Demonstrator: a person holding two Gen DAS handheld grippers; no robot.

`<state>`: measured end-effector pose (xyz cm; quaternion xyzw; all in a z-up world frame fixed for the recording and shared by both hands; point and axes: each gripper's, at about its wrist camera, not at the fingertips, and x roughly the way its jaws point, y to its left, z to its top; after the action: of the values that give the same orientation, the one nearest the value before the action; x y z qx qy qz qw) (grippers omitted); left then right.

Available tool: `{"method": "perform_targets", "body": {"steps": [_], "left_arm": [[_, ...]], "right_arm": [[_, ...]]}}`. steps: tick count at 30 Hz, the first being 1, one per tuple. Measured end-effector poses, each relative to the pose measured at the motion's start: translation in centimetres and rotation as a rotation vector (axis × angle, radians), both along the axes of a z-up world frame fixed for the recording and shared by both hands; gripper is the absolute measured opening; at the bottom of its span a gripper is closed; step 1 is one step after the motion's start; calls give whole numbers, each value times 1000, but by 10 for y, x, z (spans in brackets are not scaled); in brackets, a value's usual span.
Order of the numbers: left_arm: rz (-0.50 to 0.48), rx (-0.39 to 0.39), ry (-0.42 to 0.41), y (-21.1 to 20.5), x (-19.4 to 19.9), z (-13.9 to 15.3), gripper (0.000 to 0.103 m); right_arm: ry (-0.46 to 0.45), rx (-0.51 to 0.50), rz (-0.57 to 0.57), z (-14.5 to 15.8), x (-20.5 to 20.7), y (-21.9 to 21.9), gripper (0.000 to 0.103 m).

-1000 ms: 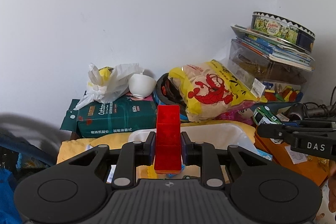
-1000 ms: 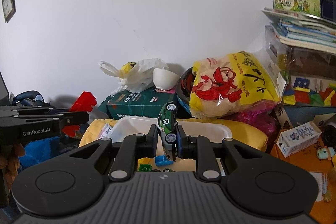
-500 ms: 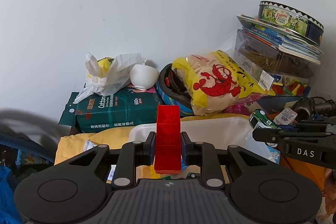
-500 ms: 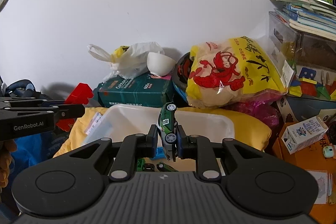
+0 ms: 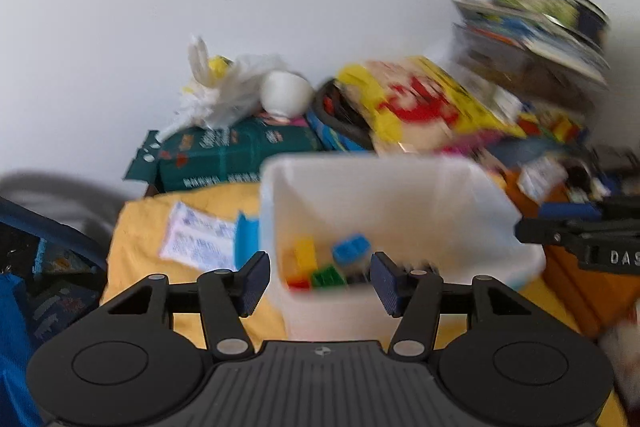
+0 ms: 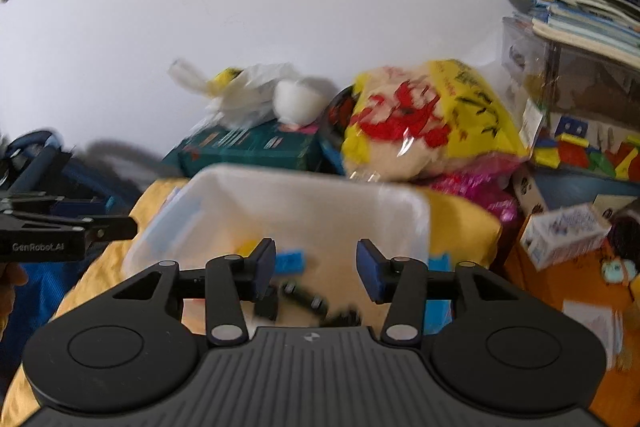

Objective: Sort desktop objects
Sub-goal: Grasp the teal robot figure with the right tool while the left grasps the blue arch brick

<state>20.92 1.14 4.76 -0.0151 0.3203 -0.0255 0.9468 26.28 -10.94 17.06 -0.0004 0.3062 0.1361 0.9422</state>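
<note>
White bin (image 5: 384, 195) sits on yellow cloth (image 5: 140, 227), serving as the collecting spot for loose toys. Both views blurred. Left gripper (image 5: 316, 281) over its near rim, fingers spread wide, holding nothing. Right gripper (image 6: 316, 269) likewise wide apart and empty. Inside: yellow brick (image 5: 304, 255), blue brick (image 5: 351, 247), green brick (image 5: 328, 275); a dark toy car (image 6: 304, 298) lies on the bin floor.

White bin (image 5: 384, 187) open above; clutter behind, both sides.

left claw (image 5: 318, 281): jaws spread, nothing between | right claw (image 6: 316, 269): jaws spread, nothing between
</note>
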Motion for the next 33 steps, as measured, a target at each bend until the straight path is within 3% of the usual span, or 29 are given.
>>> {"method": "perform_targets", "body": {"steps": [4,7,14,17,27,29,30,33], "left_arm": [[-57,21,34,-19,-48,-36,59],[-59,-1,94,-26,-72,-67,58],[-89,2,187,-45,-83,-112,48],[-110,18,207,-52,-74,-122,37],[-65,-8,256,-49,-56,-144,30],[-95,-3,251,-50,-57,-144,22],[-112,3,249,-51,-59,-143,21],[-128,10,228,-51,-65,-139,21]], "right_arm": [[12,-6,49,-30,-47,4,49],[73,5,77,-63,-77,8,47],[193,-88,125,-126,-101,24,42],[216,-101,121,-137,-97,24,41],[248,-147,128,-160,-83,36,39],[248,-146,128,-160,-82,37,36],[248,-141,133,-159,-82,36,27],[252,-117,132,-156,-86,29,27]]}}
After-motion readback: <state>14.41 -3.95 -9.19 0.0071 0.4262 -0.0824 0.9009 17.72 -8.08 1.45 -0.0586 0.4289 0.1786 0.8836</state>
